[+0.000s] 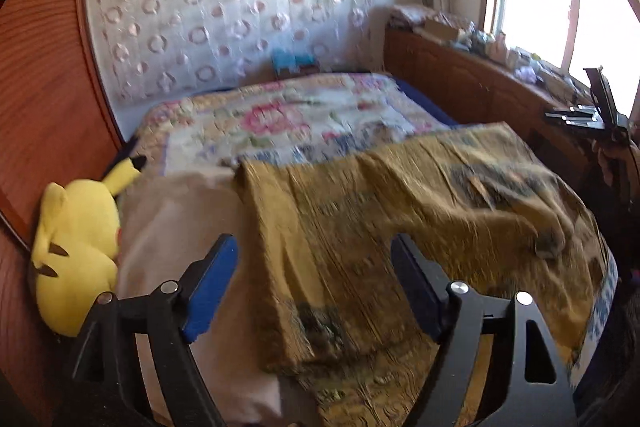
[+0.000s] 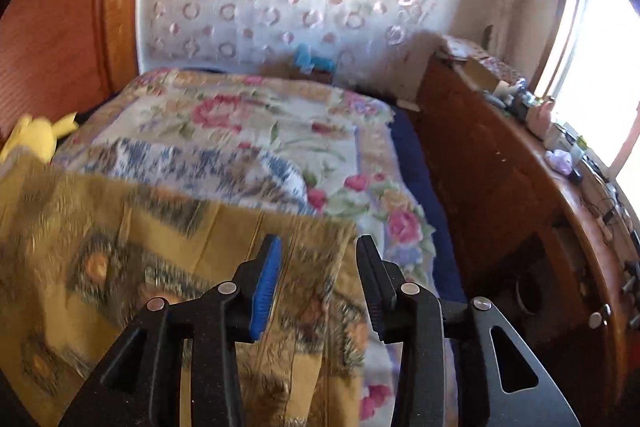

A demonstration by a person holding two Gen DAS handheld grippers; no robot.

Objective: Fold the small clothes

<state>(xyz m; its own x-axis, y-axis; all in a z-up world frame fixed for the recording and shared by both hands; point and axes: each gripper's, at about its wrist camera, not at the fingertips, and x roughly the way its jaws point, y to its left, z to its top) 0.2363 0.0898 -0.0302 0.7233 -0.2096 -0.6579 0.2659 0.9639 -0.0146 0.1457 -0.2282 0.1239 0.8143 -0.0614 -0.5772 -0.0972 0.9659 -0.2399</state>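
A mustard-yellow patterned cloth lies spread on the near part of the bed, its left side doubled over into a thick band. In the right wrist view the same cloth fills the lower left. My left gripper hovers over the cloth's folded left part, jaws wide apart with nothing between the blue pads. My right gripper hangs over the cloth's right edge, jaws partly apart and no fabric pinched between them. Both views are blurred.
A floral quilt covers the far bed. A yellow plush toy lies at the left by the wooden headboard. A wooden cabinet with clutter on top runs along the right under the window. A black frame stands at right.
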